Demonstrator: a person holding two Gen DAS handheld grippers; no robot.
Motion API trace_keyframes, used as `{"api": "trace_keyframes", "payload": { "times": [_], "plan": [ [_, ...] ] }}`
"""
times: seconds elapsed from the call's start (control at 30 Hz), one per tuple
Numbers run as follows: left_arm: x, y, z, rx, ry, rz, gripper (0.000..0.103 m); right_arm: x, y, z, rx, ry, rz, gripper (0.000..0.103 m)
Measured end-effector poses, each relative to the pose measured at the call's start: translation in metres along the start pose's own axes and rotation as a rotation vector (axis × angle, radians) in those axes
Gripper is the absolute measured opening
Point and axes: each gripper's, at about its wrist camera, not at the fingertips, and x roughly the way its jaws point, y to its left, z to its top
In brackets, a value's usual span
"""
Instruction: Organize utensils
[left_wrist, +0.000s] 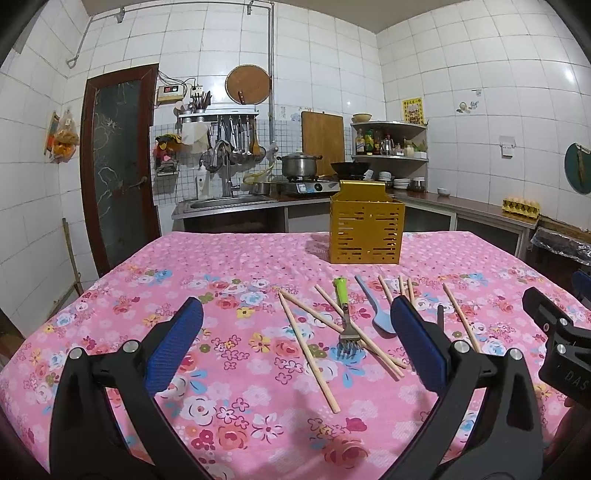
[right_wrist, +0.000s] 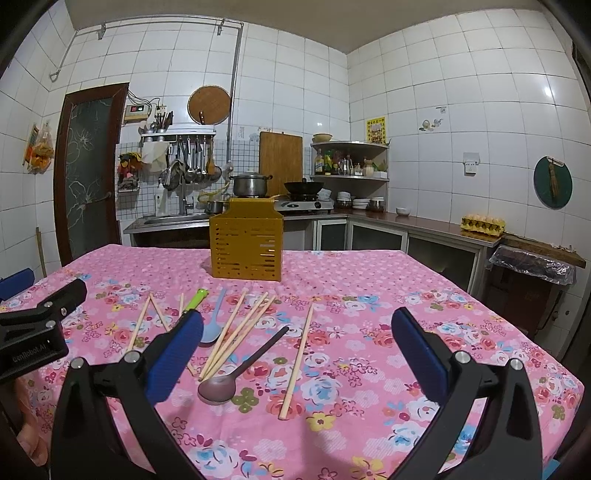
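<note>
A yellow slotted utensil holder (left_wrist: 365, 230) (right_wrist: 246, 246) stands upright at the far side of the table. In front of it lie several wooden chopsticks (left_wrist: 308, 349) (right_wrist: 236, 332), a fork with a green handle (left_wrist: 344, 317) (right_wrist: 195, 299), a light blue spoon (left_wrist: 376, 310) (right_wrist: 214, 325) and a dark brown spoon (right_wrist: 243, 369). My left gripper (left_wrist: 295, 339) is open and empty, held above the near chopsticks and fork. My right gripper (right_wrist: 295, 343) is open and empty above the brown spoon and a single chopstick (right_wrist: 297, 360).
The table has a pink floral cloth (left_wrist: 229, 398) (right_wrist: 369, 306). The right gripper's body (left_wrist: 557, 343) shows at the right edge of the left wrist view; the left gripper's body (right_wrist: 37, 328) shows at the left of the right wrist view. Kitchen counter, sink and stove stand behind.
</note>
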Motion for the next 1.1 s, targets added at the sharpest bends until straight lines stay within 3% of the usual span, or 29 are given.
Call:
{"api": "trace_keyframes", "payload": {
  "times": [1.1],
  "plan": [
    [0.0021, 0.0017, -0.0024, -0.004, 0.007, -0.002, 0.098, 0.0031, 0.0009, -0.0059, 0.005, 0.008, -0.006, 0.099]
  ]
}}
